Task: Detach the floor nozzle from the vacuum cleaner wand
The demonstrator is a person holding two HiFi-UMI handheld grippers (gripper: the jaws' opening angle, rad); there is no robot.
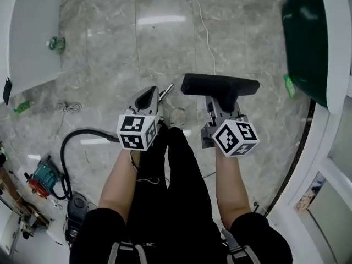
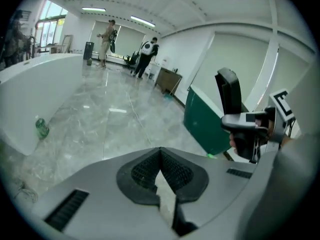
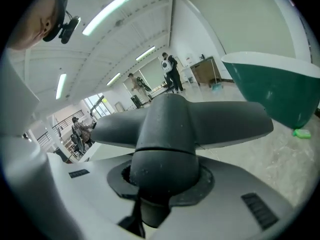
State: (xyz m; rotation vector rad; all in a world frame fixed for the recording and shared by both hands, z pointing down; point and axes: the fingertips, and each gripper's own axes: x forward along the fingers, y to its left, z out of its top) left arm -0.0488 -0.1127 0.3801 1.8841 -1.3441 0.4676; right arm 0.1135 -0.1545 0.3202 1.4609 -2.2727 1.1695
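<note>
Floor nozzle [image 1: 220, 84], one, black and T-shaped, clamped at its neck between the right gripper [image 1: 220, 108] fingers, apart from the one silver wand [image 1: 167, 89]. Left gripper [image 1: 147, 97] fingers pressed together, empty. Three green bottles [image 1: 55, 43] on the floor [image 1: 110, 54]

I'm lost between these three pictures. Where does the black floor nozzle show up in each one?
Head view: the floor nozzle lies crosswise in the upper centre-right, held out by the right gripper.
Left gripper view: at the far right, standing on end.
Right gripper view: in the centre, filling the picture, clamped between the jaws.
Shared landmark: the dark green panel, close to the nozzle in every view.
</note>
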